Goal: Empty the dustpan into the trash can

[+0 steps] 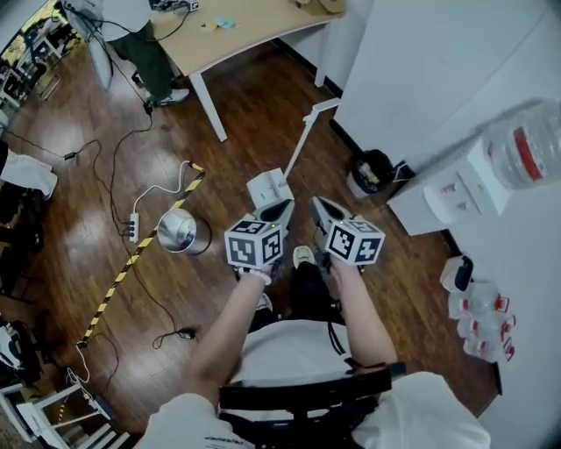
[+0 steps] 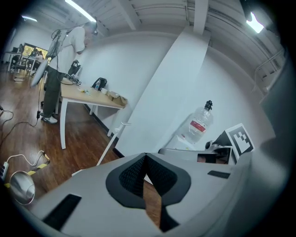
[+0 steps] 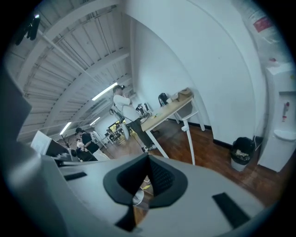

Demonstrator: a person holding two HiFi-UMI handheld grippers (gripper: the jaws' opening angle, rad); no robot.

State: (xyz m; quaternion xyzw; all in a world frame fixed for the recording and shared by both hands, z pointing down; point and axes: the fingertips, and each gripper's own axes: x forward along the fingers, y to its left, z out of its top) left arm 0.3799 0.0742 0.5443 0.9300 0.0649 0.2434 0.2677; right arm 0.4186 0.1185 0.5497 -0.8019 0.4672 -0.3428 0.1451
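A white long-handled dustpan [image 1: 270, 187] stands on the wooden floor just ahead of both grippers, its handle [image 1: 304, 133] leaning toward the wall. In the left gripper view that handle [image 2: 111, 141] rises left of the jaws. A round silver trash can [image 1: 182, 231] sits on the floor to the left; it also shows in the left gripper view [image 2: 22, 187]. My left gripper [image 1: 285, 207] [image 2: 145, 157] is shut with nothing in it, its tip close to the pan. My right gripper [image 1: 317, 203] [image 3: 148, 159] is shut and empty beside it.
A black bin with a bag [image 1: 372, 171] [image 3: 241, 152] stands by the white wall. A water dispenser [image 1: 456, 188] with a bottle [image 2: 199, 125] is on the right. A wooden table [image 1: 237, 26], a person [image 1: 140, 39], cables, a power strip [image 1: 132, 228] and striped tape [image 1: 131, 263] lie to the left.
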